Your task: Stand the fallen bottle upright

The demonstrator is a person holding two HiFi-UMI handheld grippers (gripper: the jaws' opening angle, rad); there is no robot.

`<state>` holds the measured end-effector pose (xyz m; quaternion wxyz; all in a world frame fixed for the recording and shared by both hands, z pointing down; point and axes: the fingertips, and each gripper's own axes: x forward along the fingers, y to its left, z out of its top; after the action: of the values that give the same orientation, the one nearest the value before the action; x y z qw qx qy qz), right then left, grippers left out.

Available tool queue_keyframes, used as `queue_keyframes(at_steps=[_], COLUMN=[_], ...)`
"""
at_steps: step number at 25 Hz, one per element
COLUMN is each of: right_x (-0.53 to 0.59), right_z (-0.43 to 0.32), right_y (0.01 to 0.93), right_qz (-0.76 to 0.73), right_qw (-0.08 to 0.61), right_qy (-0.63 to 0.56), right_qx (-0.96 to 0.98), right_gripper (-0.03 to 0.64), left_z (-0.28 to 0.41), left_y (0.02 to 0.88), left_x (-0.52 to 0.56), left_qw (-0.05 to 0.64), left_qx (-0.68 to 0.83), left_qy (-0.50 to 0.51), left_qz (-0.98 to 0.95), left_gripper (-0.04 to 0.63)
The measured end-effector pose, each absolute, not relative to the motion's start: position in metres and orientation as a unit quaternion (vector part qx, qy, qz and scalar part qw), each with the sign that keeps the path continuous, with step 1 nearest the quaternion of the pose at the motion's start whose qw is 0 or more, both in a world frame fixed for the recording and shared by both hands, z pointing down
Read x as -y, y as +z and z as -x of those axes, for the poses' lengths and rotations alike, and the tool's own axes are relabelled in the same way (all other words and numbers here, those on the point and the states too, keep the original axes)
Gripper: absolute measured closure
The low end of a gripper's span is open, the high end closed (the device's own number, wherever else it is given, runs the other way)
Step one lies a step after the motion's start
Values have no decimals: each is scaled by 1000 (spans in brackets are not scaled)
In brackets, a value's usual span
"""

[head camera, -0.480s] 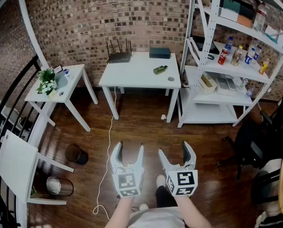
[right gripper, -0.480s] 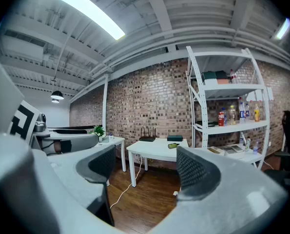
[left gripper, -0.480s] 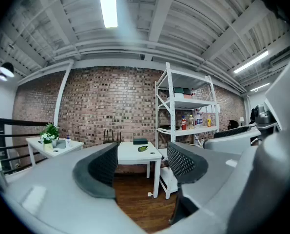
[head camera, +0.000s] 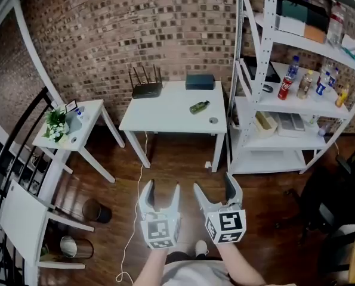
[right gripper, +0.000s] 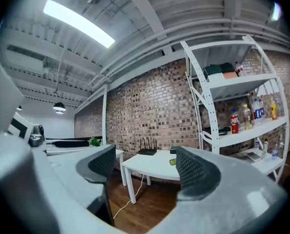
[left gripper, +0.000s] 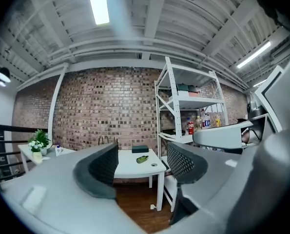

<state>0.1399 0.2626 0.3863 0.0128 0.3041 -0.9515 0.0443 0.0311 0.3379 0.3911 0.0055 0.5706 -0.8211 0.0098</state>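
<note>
Green bottle (head camera: pixel 199 106) is lying on its side on the white table (head camera: pixel 165 109), way out ahead of both sets of jaws, nowhere near reach yet. In the left gripper view it's showing right in the gap btwn the jaws. In the right gripper view it's just peeking out at the inner edge of the right-hand jaw.

Left gripper (head camera: pixel 162 189) is holding its jaws wide apart w/ nothing btwn them. Right gripper (head camera: pixel 214 186) is doing the same: spread wide, empty, pointing level.

Risks from here, as I'm reading it:
- Bottle's round and loose, so a jaw bumping it before closing is prob going to send it rolling, maybe toward the table's edge.
- A small round thing (head camera: pixel 213 120), poss a cap, is sitting nearer the jaws than the bottle, so a low approach is likely knocking it.
- Router (head camera: pixel 146 89) and dark box (head camera: pixel 200 81) are sitting beyond the bottle, so overshooting means shoving into them.
- Shelf rack post (head camera: pixel 262 46) is standing to the right of the right gripper's line in, so a wide swing is risking a clip.
- Cable (head camera: pixel 135 183) is trailing on the floor ahead of the left gripper's jaws: trip hazard.
- Gripping too near one end, the bottle is prob going to pivot or slip while being tipped up, then topple again.
</note>
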Motion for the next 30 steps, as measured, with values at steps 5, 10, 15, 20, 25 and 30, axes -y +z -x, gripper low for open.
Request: queue_keyframes(at_steps=[5,10,15,20,25,30], right_x=[-231,-195,-147,-76,-4,52], right_z=[-132,-126,-111,-80,-41,5], right_y=[408,421,429,422,425,429], right_qz=[-292,-300,-314,-325,-337,-341], right_qw=[34,39,48,51,62,74], right_qy=[71,77,77,66,72,76], right_qx=[953,950,945,942,937,934], right_gripper=[244,244,244,244,244,244], left_z=[-24,-10,10,44,87,146], left_y=[408,418,429,422,422,424], left_x=[-302,-267,-218,-146,-79,-25], left_qw=[28,32,39,25,41,45], left_qx=[820,819,811,803,795,789], left_qy=[21,27,32,33,30,31], left_qz=[-571,-572,-583,-595,-605,-612], left_gripper=[278,281,282,282,290,298])
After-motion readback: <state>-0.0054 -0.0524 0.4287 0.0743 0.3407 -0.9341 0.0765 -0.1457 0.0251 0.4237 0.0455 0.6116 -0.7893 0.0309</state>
